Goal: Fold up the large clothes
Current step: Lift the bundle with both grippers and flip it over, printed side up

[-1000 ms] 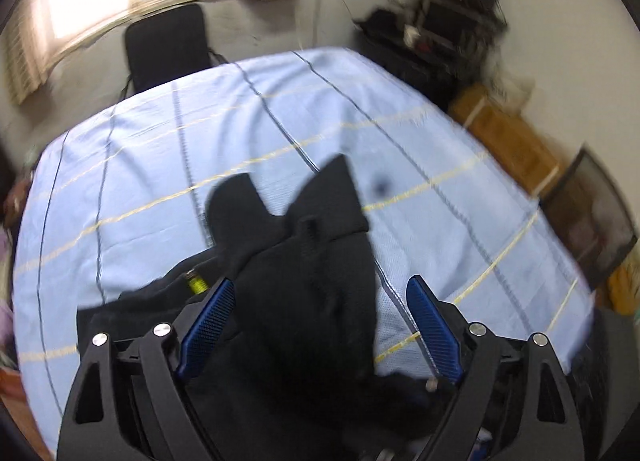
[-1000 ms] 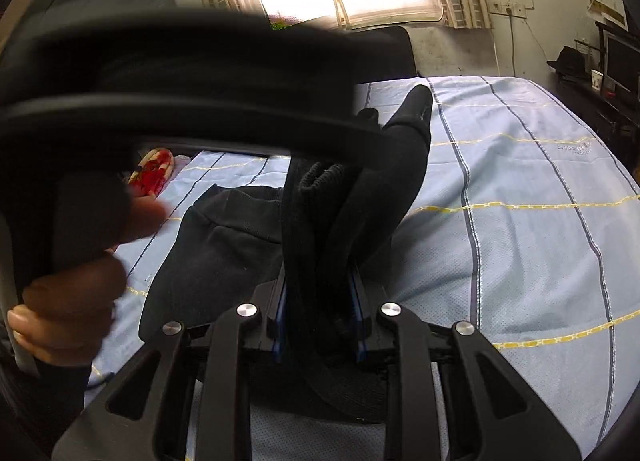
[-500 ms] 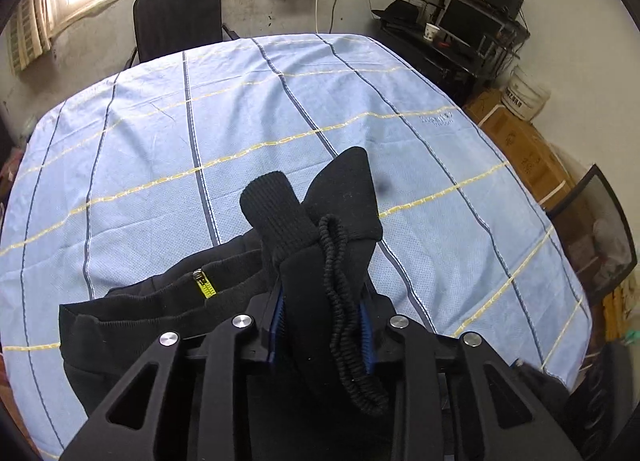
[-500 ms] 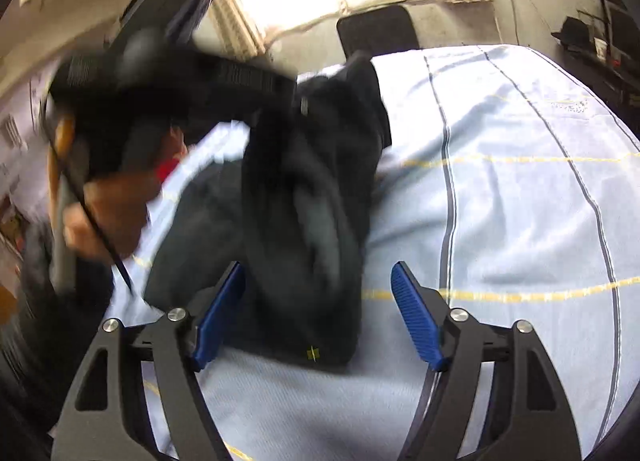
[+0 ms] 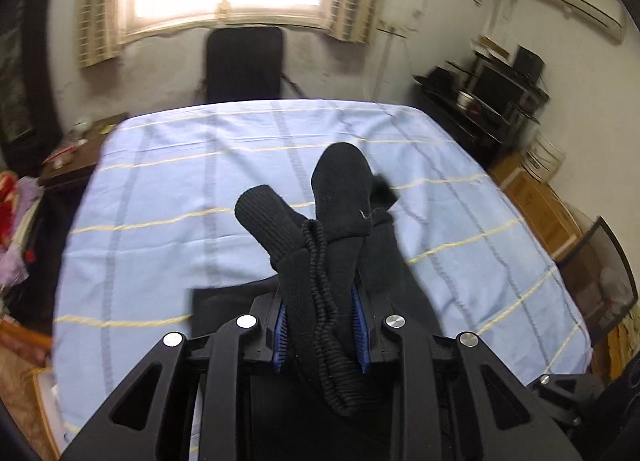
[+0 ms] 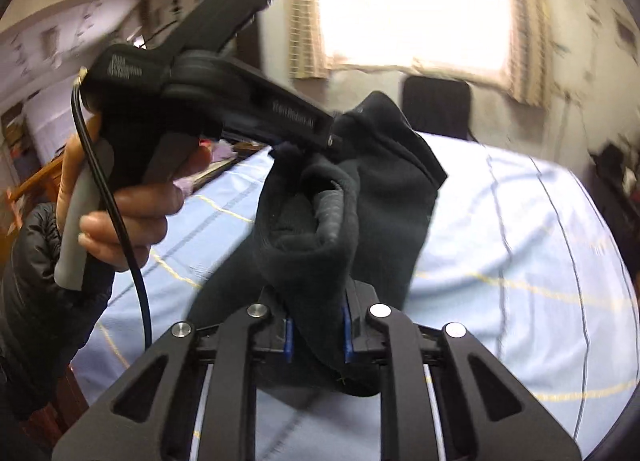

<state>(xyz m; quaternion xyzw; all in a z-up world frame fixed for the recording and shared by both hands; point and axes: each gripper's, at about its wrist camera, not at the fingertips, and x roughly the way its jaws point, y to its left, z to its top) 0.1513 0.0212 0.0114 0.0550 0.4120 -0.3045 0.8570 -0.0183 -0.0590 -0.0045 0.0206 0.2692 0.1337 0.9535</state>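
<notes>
Black garment (image 5: 344,197), bunched w/ its drawcord, now pinched between both fingers: left gripper (image 5: 320,331) closing on it, right gripper (image 6: 318,335) re-clamped after letting go. Lifted off the bed (image 5: 160,189); fold can start.

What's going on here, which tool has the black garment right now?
Both do. A person holds a tool in each hand, and each is clamped on bunched folds of the black garment. The left tool grips cloth with a ribbed cuff and a drawcord; its jaws are closing. The right tool is also closing on a thick fold. The garment is lifted over the blue sheet, bunched, not yet folded.
</notes>
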